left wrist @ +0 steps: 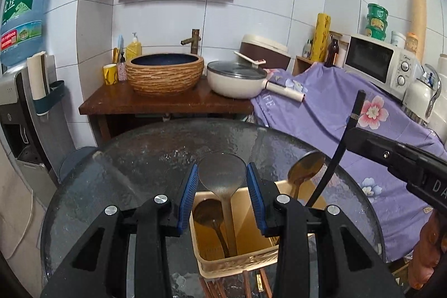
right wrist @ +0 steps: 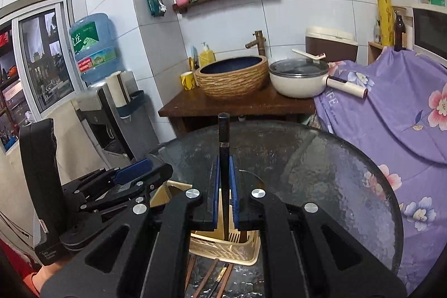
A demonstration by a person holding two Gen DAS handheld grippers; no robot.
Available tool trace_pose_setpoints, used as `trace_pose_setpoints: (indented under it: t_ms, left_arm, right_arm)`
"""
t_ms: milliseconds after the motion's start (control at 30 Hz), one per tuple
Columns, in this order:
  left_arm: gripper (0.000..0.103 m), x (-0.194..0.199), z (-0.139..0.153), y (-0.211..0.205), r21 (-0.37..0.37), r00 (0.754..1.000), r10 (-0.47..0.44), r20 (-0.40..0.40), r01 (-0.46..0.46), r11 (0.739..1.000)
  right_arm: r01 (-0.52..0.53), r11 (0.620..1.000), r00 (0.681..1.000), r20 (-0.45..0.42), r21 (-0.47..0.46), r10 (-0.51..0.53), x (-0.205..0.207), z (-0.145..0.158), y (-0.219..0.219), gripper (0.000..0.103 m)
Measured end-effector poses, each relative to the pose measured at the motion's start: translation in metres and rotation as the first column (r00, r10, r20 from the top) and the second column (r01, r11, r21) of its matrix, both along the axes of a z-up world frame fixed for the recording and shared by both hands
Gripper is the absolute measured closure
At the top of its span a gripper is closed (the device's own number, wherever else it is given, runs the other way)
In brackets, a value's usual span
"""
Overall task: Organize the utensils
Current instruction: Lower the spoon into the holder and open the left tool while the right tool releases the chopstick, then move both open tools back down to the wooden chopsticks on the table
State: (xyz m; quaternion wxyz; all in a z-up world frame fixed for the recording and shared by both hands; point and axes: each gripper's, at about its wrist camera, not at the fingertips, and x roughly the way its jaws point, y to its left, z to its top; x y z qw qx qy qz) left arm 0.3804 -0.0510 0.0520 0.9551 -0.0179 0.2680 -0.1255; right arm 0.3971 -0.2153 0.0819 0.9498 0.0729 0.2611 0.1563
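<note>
A beige utensil holder (left wrist: 245,261) stands on the round glass table (left wrist: 125,172). Three metal spoons stand in it: a big one (left wrist: 222,172), a small one (left wrist: 208,214) and one at the right (left wrist: 306,166). My left gripper (left wrist: 222,200) is open, its blue pads either side of the big spoon without touching it. My right gripper (right wrist: 223,186) is shut on a black chopstick (right wrist: 223,141), held upright with its lower end inside the holder (right wrist: 223,247). The chopstick (left wrist: 346,136) and right gripper (left wrist: 396,158) also show in the left wrist view. Loose chopsticks (right wrist: 206,281) lie on the glass nearer than the holder.
Behind the table stands a wooden counter (left wrist: 167,102) with a basin (left wrist: 164,74) and a lidded white pan (left wrist: 237,80). A purple flowered cloth (left wrist: 335,108) covers the right side, with a microwave (left wrist: 380,60) on it. A water dispenser (left wrist: 19,74) stands at the left.
</note>
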Motion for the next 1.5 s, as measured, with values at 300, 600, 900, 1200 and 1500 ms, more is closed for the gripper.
trace_pose_setpoints:
  t_ms: [300, 600, 900, 1200, 1500]
  left_arm:
    - [0.067, 0.003, -0.022, -0.006, 0.026, 0.999, -0.005, -0.040, 0.006, 1.000]
    - [0.036, -0.024, -0.009, -0.001, 0.017, 1.000, -0.002, 0.023, 0.001, 1.000]
    - [0.015, -0.088, -0.031, 0.032, 0.044, 0.995, 0.094, -0.015, -0.093, 0.995]
    - [0.055, -0.114, -0.115, 0.044, 0.085, 0.963, 0.093, -0.255, -0.073, 0.994]
    - [0.064, -0.112, -0.146, 0.035, 0.052, 0.939, 0.042, -0.342, -0.025, 0.998]
  right_arm:
    - [0.022, 1.000, 1.000, 0.004, -0.003, -0.022, 0.004, -0.008, -0.003, 0.095]
    - [0.053, 0.998, 0.998, 0.041, 0.021, -0.054, -0.004, -0.009, -0.014, 0.054]
    - [0.033, 0.996, 0.999, 0.020, -0.085, -0.031, -0.068, -0.034, -0.011, 0.043]
    - [-0.059, 0.982, 0.965, -0.263, -0.181, 0.010, -0.106, -0.159, 0.020, 0.044]
    - [-0.034, 0.984, 0.935, -0.352, -0.176, -0.031, -0.115, -0.200, 0.039, 0.051]
